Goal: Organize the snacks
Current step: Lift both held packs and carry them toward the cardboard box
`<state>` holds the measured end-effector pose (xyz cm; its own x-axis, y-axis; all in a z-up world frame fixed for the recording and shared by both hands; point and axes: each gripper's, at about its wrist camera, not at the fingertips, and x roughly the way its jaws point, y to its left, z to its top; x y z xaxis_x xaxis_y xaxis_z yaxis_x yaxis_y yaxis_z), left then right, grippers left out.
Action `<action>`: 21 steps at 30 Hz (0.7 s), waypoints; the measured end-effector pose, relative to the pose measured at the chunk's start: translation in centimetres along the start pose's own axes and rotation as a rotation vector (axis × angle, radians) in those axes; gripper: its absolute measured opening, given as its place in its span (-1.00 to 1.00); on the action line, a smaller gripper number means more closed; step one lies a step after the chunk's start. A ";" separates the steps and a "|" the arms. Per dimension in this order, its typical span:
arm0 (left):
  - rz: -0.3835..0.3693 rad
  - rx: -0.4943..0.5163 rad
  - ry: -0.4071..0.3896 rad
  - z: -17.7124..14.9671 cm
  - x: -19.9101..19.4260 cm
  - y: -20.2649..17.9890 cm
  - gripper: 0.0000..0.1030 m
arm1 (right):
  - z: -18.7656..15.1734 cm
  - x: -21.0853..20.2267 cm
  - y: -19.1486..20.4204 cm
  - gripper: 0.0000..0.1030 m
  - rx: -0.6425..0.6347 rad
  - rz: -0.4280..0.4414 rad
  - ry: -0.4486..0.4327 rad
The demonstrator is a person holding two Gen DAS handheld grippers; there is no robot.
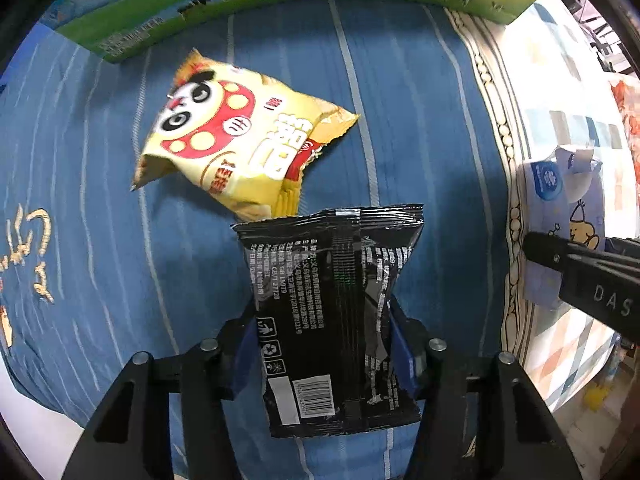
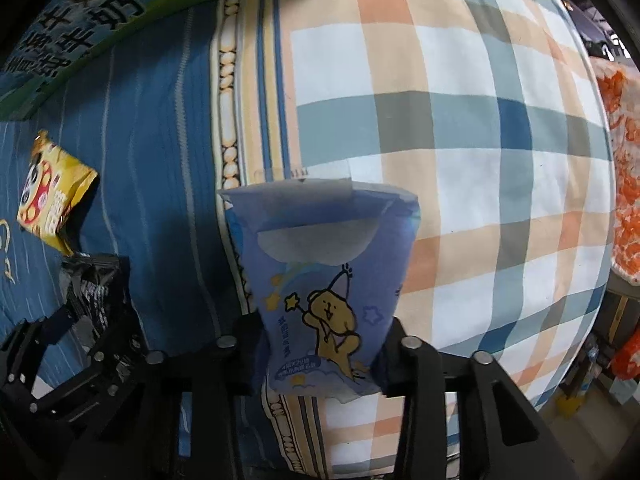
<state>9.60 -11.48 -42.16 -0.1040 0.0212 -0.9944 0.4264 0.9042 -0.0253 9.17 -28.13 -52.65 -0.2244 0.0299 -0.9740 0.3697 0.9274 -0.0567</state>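
My left gripper [image 1: 328, 328] is shut on a black snack packet [image 1: 332, 312], held above the blue striped bedding; the same packet [image 2: 94, 292] shows at the left of the right wrist view. A yellow panda snack bag [image 1: 236, 148] lies on the blue cloth just beyond it, and appears again as a small yellow bag [image 2: 52, 204]. My right gripper [image 2: 324, 344] is shut on a pale blue packet with a cartoon bear [image 2: 324, 280], held over the plaid cloth. In the left wrist view that blue packet [image 1: 560, 208] sits at the right edge.
A green and blue milk carton box [image 1: 280, 4] stands at the far edge of the bedding, also seen as the box [image 2: 100, 12] at top left. Plaid orange, blue and white cloth [image 2: 460, 120] spreads to the right. An orange patterned fabric [image 2: 624, 184] hangs at far right.
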 end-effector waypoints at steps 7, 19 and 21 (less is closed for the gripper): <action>-0.016 -0.003 -0.101 -0.6 -5.8 0.4 0.03 | -3.4 -2.1 2.0 -0.35 -0.047 0.056 -0.034; -0.126 -0.044 -0.285 -0.5 -17.7 3.8 0.03 | -6.7 -11.9 3.9 -0.35 -0.094 0.193 -0.178; -0.139 -0.045 -0.313 0.3 -19.4 4.5 0.03 | -5.9 -14.4 4.0 -0.35 -0.100 0.230 -0.208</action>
<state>13.78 -7.98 -23.07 0.1256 -0.2288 -0.9653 0.3869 0.9073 -0.1647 8.57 -22.66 -37.55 0.0476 0.1756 -0.9833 0.2964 0.9376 0.1818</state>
